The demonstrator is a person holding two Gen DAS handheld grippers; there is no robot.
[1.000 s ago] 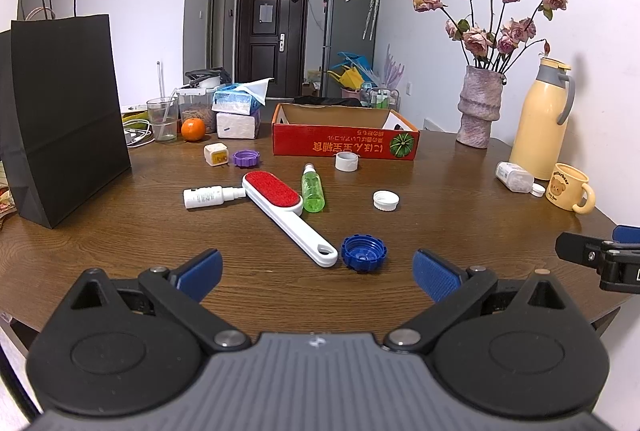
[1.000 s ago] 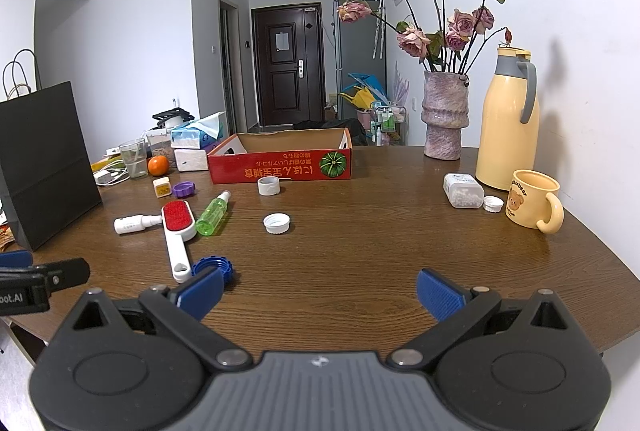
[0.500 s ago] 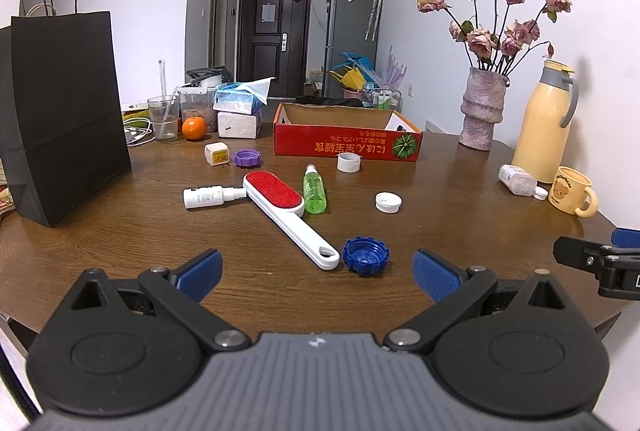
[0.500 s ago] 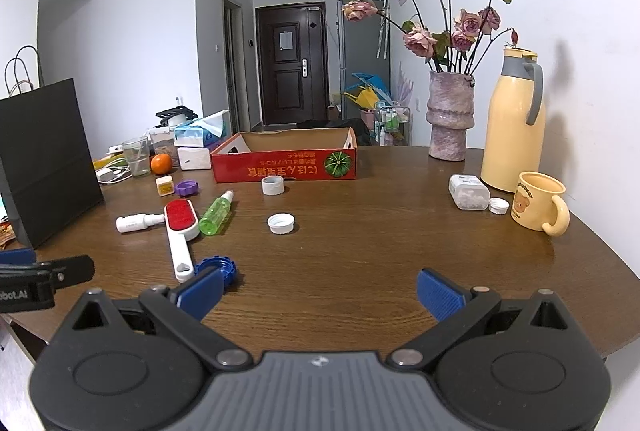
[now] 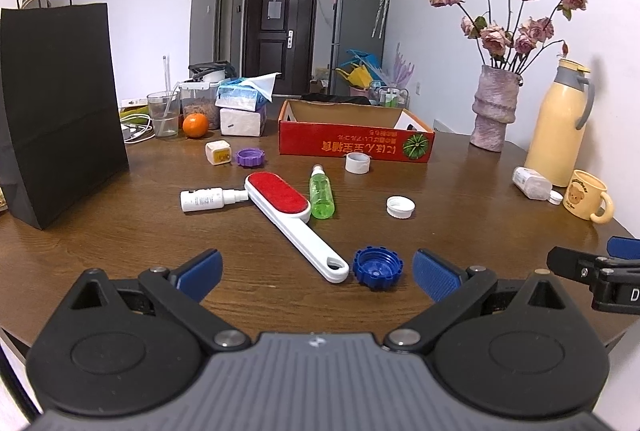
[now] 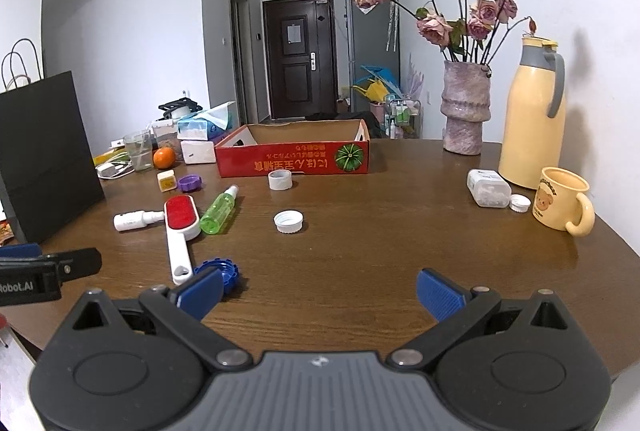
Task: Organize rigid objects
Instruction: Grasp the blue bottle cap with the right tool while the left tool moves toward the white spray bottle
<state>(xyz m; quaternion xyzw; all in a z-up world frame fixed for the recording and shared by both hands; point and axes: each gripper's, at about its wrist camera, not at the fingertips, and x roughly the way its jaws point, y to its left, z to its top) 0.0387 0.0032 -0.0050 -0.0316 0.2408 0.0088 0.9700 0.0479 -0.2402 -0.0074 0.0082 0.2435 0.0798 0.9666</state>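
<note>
Both claws hung over the near edge of the desk (image 5: pixel 120 251) with their jaws spread wide and nothing between them: the left claw (image 5: pixel 316 271) faced the lint brush (image 5: pixel 292 219), the right claw (image 6: pixel 318 289) sat to its right over bare wood. The brush lay slanted, its red pad touching a green bottle (image 5: pixel 321 189) on one side and the nozzle of a white bottle (image 5: pixel 208 199) on the other. A blue cap (image 5: pixel 377 268) lay just beside the brush handle's end, near the left claw's right finger. A white cap (image 5: pixel 400 206) lay apart in mid-desk, a white ring (image 5: pixel 357 162) close before the red box (image 5: pixel 356 141), which stood open. A purple cap (image 5: pixel 251 157) and a small cube (image 5: pixel 218 152) sat together farther left. A jar (image 6: pixel 488 188) lay on its side by the mug (image 6: pixel 562 205), its lid (image 6: pixel 519 202) beside it.
</note>
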